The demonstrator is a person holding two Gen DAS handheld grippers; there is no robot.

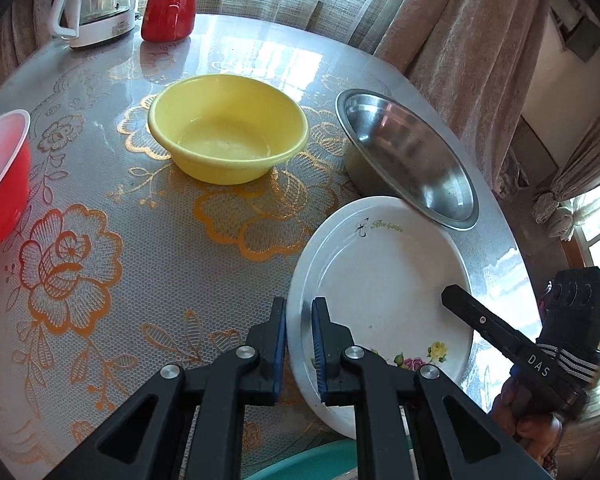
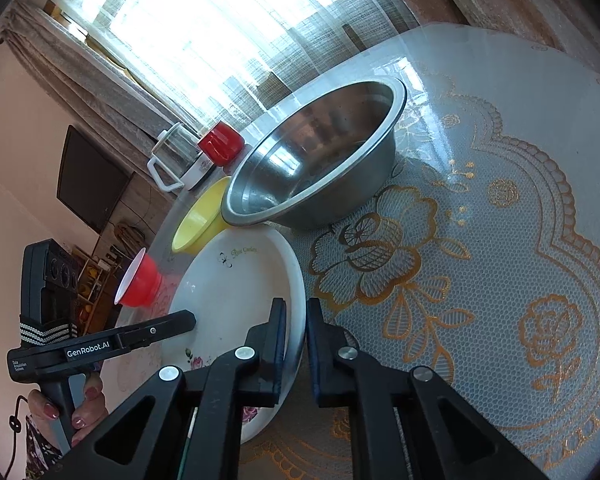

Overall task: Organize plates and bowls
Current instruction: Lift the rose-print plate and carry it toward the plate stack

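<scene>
My left tongs [image 1: 300, 340] and right tongs [image 2: 296, 344] clamp opposite rims of the white plate [image 1: 384, 280] beside the steel bowl [image 1: 412, 156]; it looks stiff, slick and breakable.

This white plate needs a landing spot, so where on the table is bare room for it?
Free: the tablecloth between the yellow bowl, the red bowl and the white plate. Crowded: the steel bowl overlaps the plate's far rim; kettle and red mug fill the back.
</scene>
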